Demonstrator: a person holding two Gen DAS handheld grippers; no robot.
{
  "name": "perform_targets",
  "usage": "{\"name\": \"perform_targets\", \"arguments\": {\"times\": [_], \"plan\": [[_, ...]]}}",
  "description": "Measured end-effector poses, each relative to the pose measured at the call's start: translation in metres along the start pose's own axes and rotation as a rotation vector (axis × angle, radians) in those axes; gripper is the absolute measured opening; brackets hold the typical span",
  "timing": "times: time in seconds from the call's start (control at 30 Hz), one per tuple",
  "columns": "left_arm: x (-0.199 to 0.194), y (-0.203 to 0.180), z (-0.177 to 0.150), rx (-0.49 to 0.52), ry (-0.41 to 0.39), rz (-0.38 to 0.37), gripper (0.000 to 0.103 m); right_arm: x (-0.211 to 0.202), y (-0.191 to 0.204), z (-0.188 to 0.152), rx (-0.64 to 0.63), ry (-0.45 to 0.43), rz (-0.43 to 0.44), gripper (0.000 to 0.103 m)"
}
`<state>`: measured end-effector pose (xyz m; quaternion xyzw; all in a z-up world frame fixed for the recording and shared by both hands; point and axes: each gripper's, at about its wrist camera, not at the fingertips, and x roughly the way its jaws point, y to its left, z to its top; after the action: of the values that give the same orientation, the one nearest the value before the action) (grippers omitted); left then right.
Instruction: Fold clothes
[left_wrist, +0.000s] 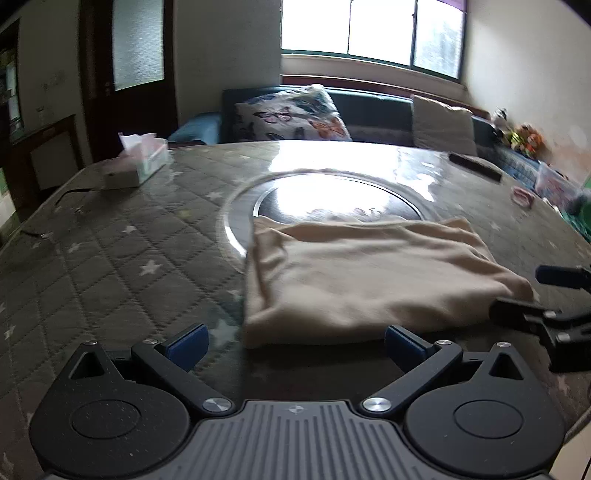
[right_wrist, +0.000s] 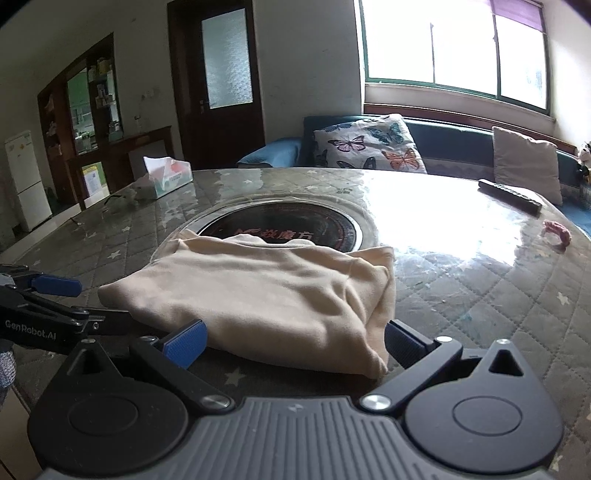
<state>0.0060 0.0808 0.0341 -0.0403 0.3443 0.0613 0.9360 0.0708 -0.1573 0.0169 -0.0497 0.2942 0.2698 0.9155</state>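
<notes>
Cream cloth, the garment (right_wrist: 258, 291) lies folded into a thick rectangle on the desk (right_wrist: 480, 295), its far edge overlapping the round black cooktop (right_wrist: 280, 225) set into the middle. Both hand-held grippers sit at its near edge with jaws spread wide and nothing between them: the left hand-held gripper (left_wrist: 295, 341) at about 7 o'clock of the cloth, the right hand-held gripper (right_wrist: 295, 341) at about 5 o'clock. Probably they are lined up either for one more fold or to leave the finished bundle alone. A glossy clear sheet covers a grey quilted, star-printed cloth on the desk. A tissue box (right_wrist: 168, 175) stands at 10 o'clock, a remote (right_wrist: 509, 195) at 2 o'clock. Beyond are a sofa with a butterfly cushion (right_wrist: 369, 146), a bright window and a dark door.
</notes>
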Motion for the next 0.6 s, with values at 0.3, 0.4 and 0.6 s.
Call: {"name": "perform_targets", "arguments": {"times": [0.3, 0.4, 0.6], "plan": [[0.008, 0.047, 0.012, -0.112, -0.013, 0.067, 0.103, 0.013, 0.033, 0.012, -0.128, 0.008, 0.074, 0.103], [0.013, 0.06, 0.016, -0.129, -0.011, 0.082, 0.103, 0.021, 0.049, 0.015, -0.183, 0.019, 0.102, 0.103], [0.026, 0.078, 0.03, -0.161, -0.011, 0.073, 0.103, 0.04, 0.087, 0.021, -0.322, 0.039, 0.17, 0.103]]}}
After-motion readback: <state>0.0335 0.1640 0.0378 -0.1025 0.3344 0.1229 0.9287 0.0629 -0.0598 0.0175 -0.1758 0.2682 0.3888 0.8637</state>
